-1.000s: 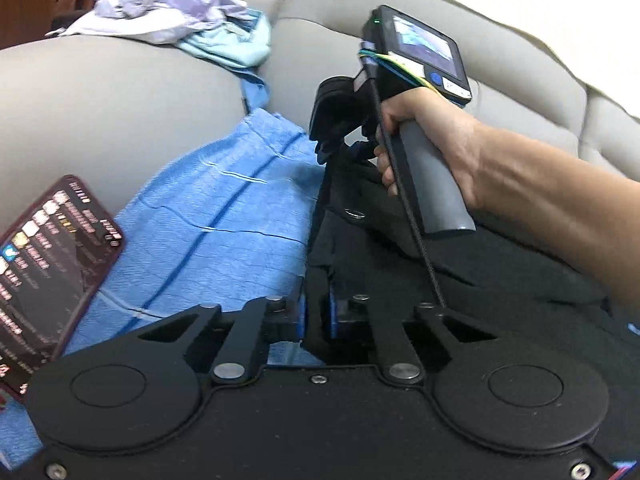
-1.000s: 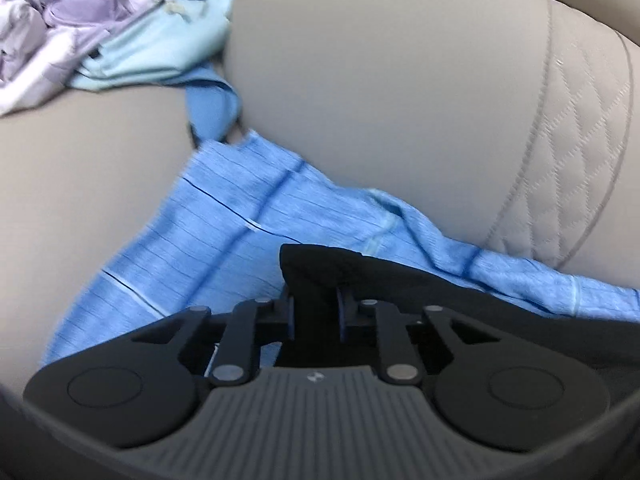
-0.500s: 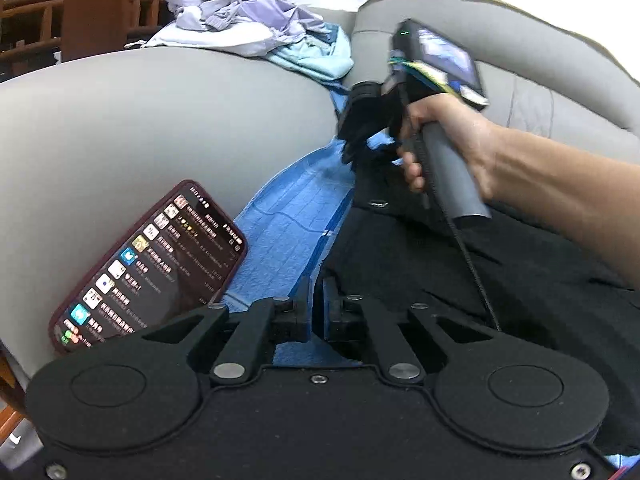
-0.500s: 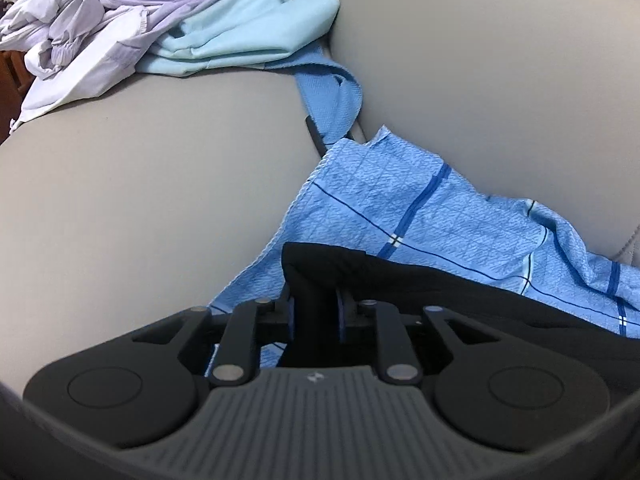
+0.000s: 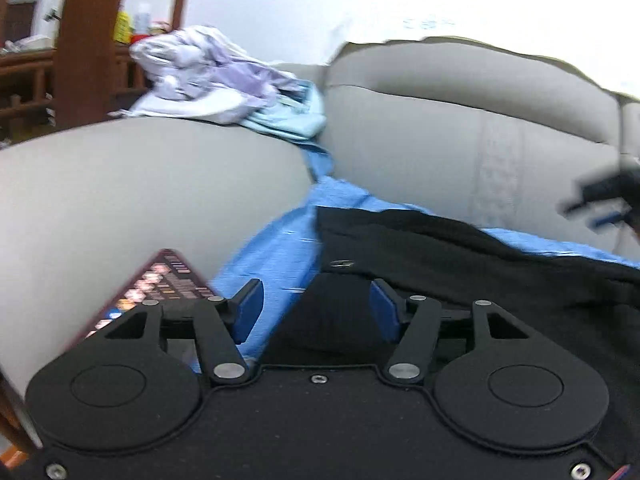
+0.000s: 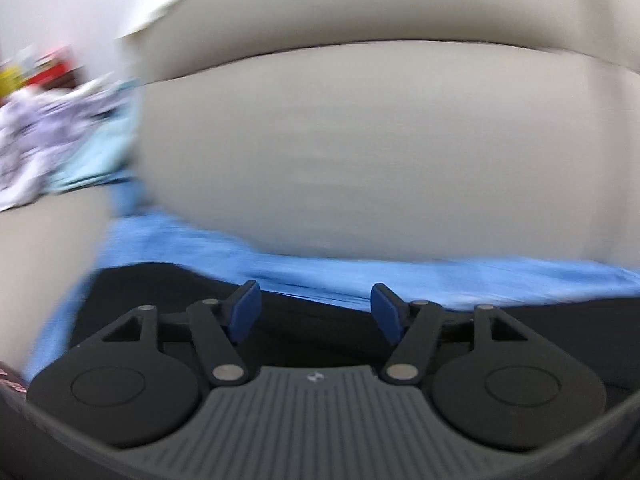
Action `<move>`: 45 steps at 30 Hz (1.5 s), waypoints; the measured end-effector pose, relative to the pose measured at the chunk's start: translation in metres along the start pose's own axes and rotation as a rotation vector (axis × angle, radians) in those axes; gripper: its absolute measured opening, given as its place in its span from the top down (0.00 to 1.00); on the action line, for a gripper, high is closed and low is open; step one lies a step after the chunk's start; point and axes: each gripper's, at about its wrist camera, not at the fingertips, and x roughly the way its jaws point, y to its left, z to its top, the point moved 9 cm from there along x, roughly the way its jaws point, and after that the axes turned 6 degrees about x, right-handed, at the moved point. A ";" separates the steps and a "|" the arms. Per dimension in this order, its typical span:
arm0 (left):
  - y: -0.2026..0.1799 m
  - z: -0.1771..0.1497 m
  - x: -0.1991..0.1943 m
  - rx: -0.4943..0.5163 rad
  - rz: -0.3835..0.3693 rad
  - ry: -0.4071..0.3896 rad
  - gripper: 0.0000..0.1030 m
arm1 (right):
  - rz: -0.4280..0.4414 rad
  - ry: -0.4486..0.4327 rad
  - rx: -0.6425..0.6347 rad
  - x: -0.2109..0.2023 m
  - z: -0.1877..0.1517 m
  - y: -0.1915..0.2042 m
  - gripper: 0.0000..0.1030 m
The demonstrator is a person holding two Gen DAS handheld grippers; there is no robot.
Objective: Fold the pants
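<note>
Grey leather sofa (image 5: 460,140) fills the ground ahead of both pairs of fingers, its backrest rising beyond them and an armrest curving off to their left. Over the seat lies a blue checked cloth (image 5: 276,256), and on that the black pants (image 5: 460,264), spread flat directly under and ahead of both tools, a small metal button showing just beyond the left gripper (image 5: 316,308). That gripper's blue pads stand wide apart with nothing between them; the right gripper (image 6: 316,312) is likewise spread and empty, hovering over the dark fabric near its far edge. Judging by this, a fold has been laid down and let go, and the next move calls for finding a fresh edge to pinch and carry across. Left of the left fingers a phone (image 5: 156,284) leans against the armrest, close to the cloth. Farther off, crumpled laundry (image 5: 208,76) sits atop the armrest, out of the way.
</note>
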 end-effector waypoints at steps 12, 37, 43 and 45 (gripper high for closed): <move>-0.087 -0.043 0.033 0.181 -0.024 0.203 0.47 | -0.581 -0.115 0.590 -0.166 -0.085 -0.423 0.24; -0.092 -0.057 0.036 0.101 0.072 0.252 0.44 | -0.619 -0.318 0.481 -0.199 -0.004 -0.547 0.36; -0.091 -0.058 0.035 0.111 0.061 0.243 0.44 | -0.640 -0.190 0.470 -0.253 -0.064 -0.539 0.34; -0.091 -0.058 0.035 0.122 0.060 0.239 0.44 | -0.662 -0.138 0.493 -0.277 -0.090 -0.541 0.35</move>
